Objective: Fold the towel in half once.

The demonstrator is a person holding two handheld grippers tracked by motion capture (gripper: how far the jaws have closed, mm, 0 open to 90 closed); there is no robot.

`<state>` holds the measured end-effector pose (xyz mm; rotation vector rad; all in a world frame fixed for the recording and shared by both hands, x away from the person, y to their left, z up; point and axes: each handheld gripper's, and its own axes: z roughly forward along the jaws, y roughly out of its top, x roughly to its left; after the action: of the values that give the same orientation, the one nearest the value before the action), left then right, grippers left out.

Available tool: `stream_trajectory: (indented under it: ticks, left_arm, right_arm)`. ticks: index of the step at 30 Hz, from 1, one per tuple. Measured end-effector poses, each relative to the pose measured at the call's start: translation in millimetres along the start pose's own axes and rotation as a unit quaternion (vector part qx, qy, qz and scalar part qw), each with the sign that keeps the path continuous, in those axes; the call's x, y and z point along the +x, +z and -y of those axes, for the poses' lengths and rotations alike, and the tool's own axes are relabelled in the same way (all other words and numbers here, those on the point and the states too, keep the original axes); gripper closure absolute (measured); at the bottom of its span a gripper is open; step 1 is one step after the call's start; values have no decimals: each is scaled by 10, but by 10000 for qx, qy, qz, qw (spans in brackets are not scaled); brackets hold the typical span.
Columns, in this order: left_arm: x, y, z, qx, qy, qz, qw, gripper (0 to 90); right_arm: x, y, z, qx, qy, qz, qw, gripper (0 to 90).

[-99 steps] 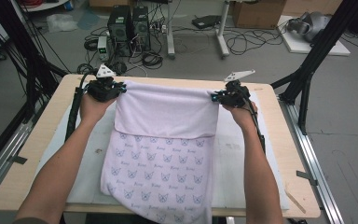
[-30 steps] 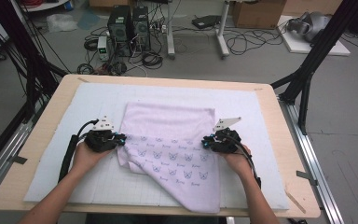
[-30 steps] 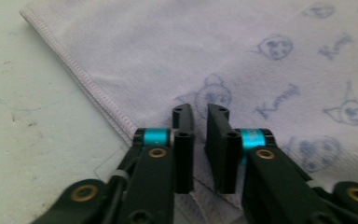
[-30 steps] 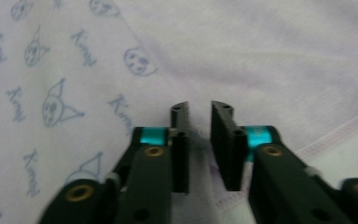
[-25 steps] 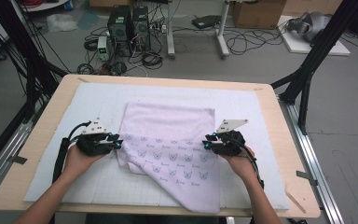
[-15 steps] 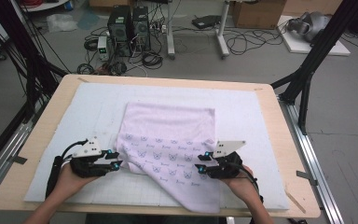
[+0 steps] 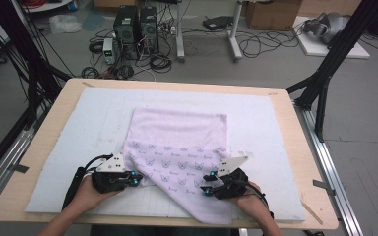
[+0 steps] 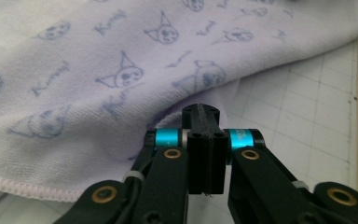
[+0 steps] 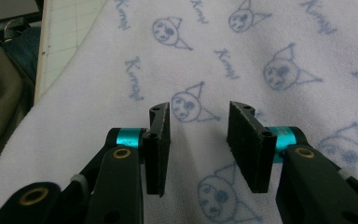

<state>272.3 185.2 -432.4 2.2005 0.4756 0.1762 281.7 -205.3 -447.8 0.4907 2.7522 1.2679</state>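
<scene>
- Grey floor behind my desk (image 7: 295,123) is littered with cables, a computer tower (image 7: 125,22) and cardboard boxes; black frame legs stand at both sides.
- On the desk I see a pale blue gridded mat (image 7: 78,123), and the towel (image 7: 177,142) lies on it, near the middle and toward my edge.
- That towel is pale lilac with blue cat-face prints; its far part is folded over to show a plain side, and one corner trails toward the near edge of the mat.
- My left hand-held gripper (image 8: 200,122) sits at the towel's near left edge, just beside the stitched hem; its jaws are pressed together.
- I think nothing is caught between them, though the cloth fold right behind the tips makes that hard to judge.
- My right hand-held gripper (image 9: 199,140) hovers over the printed cloth on the near right, jaws spread after opening, with nothing between the pads.
</scene>
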Motion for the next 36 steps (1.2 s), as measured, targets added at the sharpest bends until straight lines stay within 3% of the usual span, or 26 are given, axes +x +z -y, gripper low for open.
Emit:
stream_trajectory:
  ticks: [3,7,10,13,16,18,19,22,25,29,33,36]
  left_arm:
    - [-47,-144,30,-80,47,-87,9999,898]
    - [-58,-237,47,-174,-19,-179,9997,877]
    - [-71,-155,13,-180,-70,-194,9996,640]
    - [-84,-20,-33,-88,-58,-209,9997,570]
    - [-61,94,-59,66,-47,-295,9995,650]
    - [-48,142,-55,124,2,-243,9996,843]
    - [-47,156,-51,128,-14,-220,9997,870]
    - [-30,117,-56,89,-11,-213,9997,881]
    - [26,13,-63,-37,-110,-295,9995,883]
    - [149,-114,-107,-188,-202,-543,9981,883]
    - [330,-172,-135,-231,-369,-786,9960,883]
    - [472,-142,-88,-151,-559,-959,9937,882]
  right_arm:
    - [12,-8,2,-25,2,-21,10000,585]
    - [113,-66,-51,-333,-33,-227,9992,554]
    - [199,-52,-77,-400,-114,-421,9982,523]
    - [301,14,-83,-260,-231,-610,9975,517]
    - [359,117,-60,86,-465,-611,9970,589]
    - [370,114,-56,25,-543,-478,9974,759]
    - [344,107,-61,57,-555,-560,9969,855]
    - [322,101,-100,114,-581,-634,9962,883]
    - [230,-10,-160,-187,-416,-466,9979,884]
    - [5,-205,-274,-361,-281,101,9989,884]
    - [-267,-218,-357,-256,-134,474,9985,883]
    - [-443,-76,-336,-41,45,539,9985,880]
